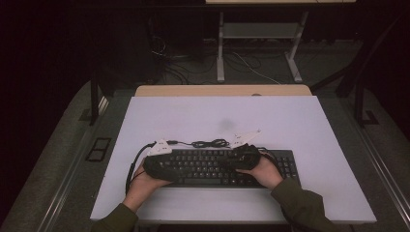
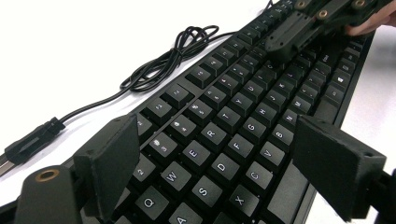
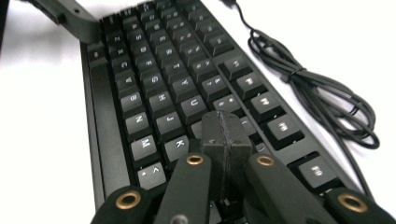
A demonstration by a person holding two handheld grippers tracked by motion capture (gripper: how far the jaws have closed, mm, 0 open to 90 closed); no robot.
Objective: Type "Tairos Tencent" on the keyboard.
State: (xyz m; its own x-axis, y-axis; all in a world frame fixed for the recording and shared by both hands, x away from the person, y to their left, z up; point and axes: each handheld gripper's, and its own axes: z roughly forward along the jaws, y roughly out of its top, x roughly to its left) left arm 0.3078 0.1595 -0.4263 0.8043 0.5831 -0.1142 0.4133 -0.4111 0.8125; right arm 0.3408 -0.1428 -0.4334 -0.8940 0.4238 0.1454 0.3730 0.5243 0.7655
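A black keyboard (image 1: 212,166) lies near the front edge of the white table (image 1: 217,116). My left gripper (image 1: 167,166) hovers over its left end, open, its jaws (image 2: 219,144) spread wide above the letter keys (image 2: 261,112) with nothing between them. My right gripper (image 1: 238,162) is over the right half, shut, its joined tips (image 3: 225,128) resting on or just above a key beside the K key; contact is hard to tell. The keyboard's black cable (image 1: 210,143) lies bundled behind it.
The cable's plug (image 2: 32,140) lies loose on the table at the keyboard's left end. The coiled cable (image 3: 317,102) sits close behind the top key row. A wooden strip (image 1: 222,90) borders the table's far edge. Desk legs (image 1: 220,48) and floor cables (image 1: 251,67) lie beyond.
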